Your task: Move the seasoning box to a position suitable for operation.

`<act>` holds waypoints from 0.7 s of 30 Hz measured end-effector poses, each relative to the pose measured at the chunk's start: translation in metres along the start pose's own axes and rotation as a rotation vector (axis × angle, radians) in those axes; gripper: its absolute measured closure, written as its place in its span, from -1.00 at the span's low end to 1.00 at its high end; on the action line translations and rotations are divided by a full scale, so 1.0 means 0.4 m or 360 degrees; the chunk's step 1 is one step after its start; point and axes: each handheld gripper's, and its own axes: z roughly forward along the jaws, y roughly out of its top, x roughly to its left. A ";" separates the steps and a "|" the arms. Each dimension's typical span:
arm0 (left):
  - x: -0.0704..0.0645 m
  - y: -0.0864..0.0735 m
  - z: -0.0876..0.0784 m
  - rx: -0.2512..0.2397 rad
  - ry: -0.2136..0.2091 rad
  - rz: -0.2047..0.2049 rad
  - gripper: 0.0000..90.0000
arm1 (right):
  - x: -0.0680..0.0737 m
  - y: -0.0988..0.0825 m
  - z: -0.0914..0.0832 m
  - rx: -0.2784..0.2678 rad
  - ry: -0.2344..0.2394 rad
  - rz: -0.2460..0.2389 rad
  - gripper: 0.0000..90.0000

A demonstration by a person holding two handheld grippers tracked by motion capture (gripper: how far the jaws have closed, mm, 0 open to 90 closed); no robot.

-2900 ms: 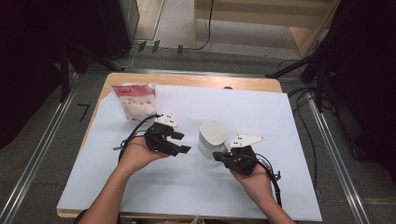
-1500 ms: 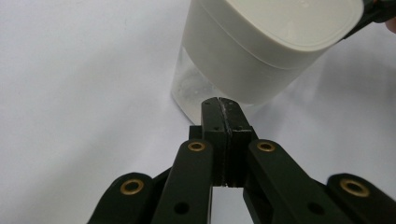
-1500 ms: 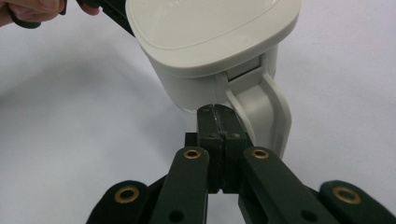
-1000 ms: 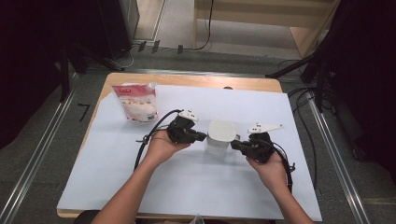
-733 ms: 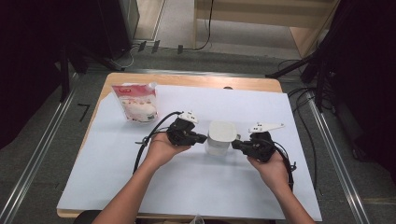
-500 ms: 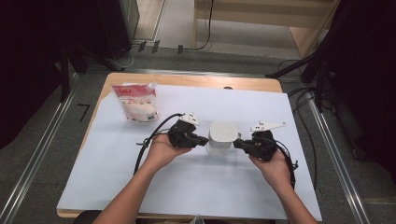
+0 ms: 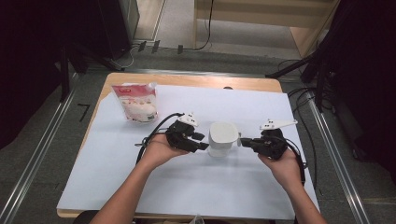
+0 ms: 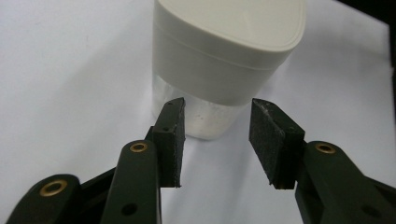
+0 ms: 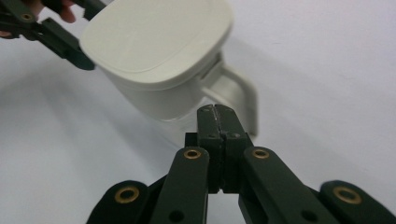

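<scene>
A person's two hands meet over a white sheet (image 7: 187,186) that covers a wooden table (image 7: 196,80). The left gripper (image 7: 201,141), at about 9 o'clock of a white lidded jug (image 7: 222,138), has just been opening its jaws; they now stand apart, with the jug's clear lower wall just beyond the pads (image 8: 172,135) and not pressed by them. The jug stands upright near the middle of the sheet, its handle (image 9: 243,95) turned toward 3 o'clock. There the right gripper (image 7: 246,142) rests with its jaws pressed together, tips close by the handle; whether they touch it cannot be told.

Nothing lies between either gripper and the jug. Cables (image 7: 152,135) trail from both grippers across the sheet. Farther off, at about 10 o'clock of the jug, a red and white pouch (image 7: 137,102) lies near the sheet's far left corner, well apart from the hands. Beyond the table, at 12 o'clock, dark cables run over a grey floor (image 7: 224,58).
</scene>
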 end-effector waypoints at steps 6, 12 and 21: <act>0.014 0.004 -0.011 0.0011 -0.0094 -0.0007 -0.06 | -0.038 0.003 -0.012 -0.0012 -0.0030 0.0041 1.00; 0.018 0.008 -0.007 0.0029 -0.0104 0.0021 -0.16 | -0.057 0.007 0.011 0.0004 -0.0052 0.0070 1.00; 0.016 0.039 -0.005 0.0030 -0.0100 0.0058 -0.51 | -0.051 0.013 0.040 0.0024 -0.0037 0.0051 1.00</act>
